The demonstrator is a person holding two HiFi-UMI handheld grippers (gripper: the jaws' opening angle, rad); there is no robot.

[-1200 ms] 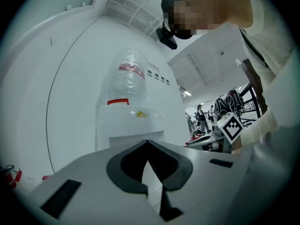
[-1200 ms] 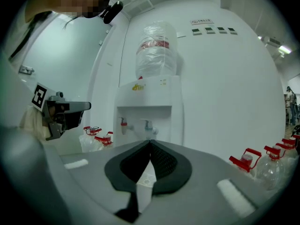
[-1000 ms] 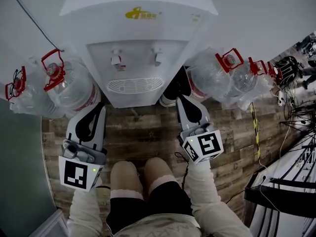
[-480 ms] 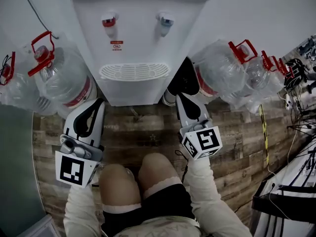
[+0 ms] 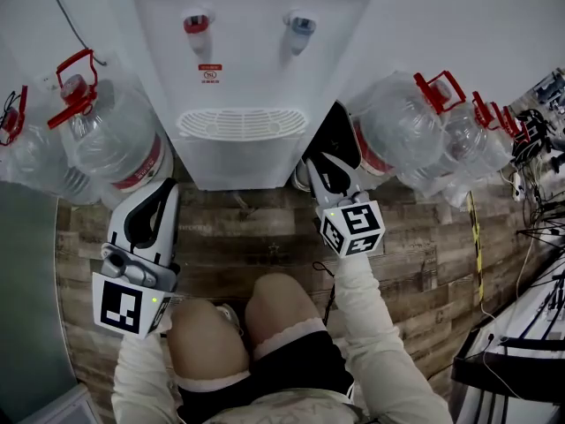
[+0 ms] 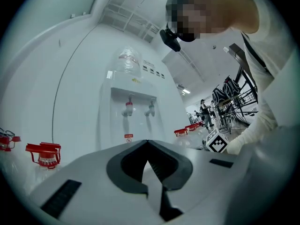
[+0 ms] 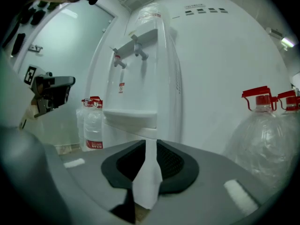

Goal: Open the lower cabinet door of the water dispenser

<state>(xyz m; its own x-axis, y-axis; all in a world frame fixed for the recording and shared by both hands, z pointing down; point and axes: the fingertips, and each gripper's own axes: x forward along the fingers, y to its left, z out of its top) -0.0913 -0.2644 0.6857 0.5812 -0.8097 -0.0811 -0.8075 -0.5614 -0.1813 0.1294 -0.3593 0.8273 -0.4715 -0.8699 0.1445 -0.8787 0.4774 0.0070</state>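
Observation:
The white water dispenser (image 5: 238,78) stands at the top centre of the head view, with a red and a blue tap and a drip tray (image 5: 237,124). That tray's ledge hides its lower cabinet door from above. My right gripper (image 5: 311,162) points at the dispenser's lower right corner. Its jaws have just been opening and stand slightly open. Between them in the right gripper view (image 7: 150,142) only the white lower body (image 7: 164,134) shows, not gripped. My left gripper (image 5: 168,184) hangs shut at the dispenser's lower left, apart from it, tips meeting (image 6: 147,142).
Large clear water bottles with red handles flank the dispenser, left (image 5: 119,144) and right (image 5: 397,135), the right one close beside my right gripper. The person's knees (image 5: 278,303) are over the wooden floor (image 5: 247,228). Cables and stands (image 5: 530,201) crowd the right edge.
Both grippers have sunk, and the head view dropped from the dispenser's top to its taps. My right gripper moved closer to the dispenser's lower right corner. The left shifted slightly left.

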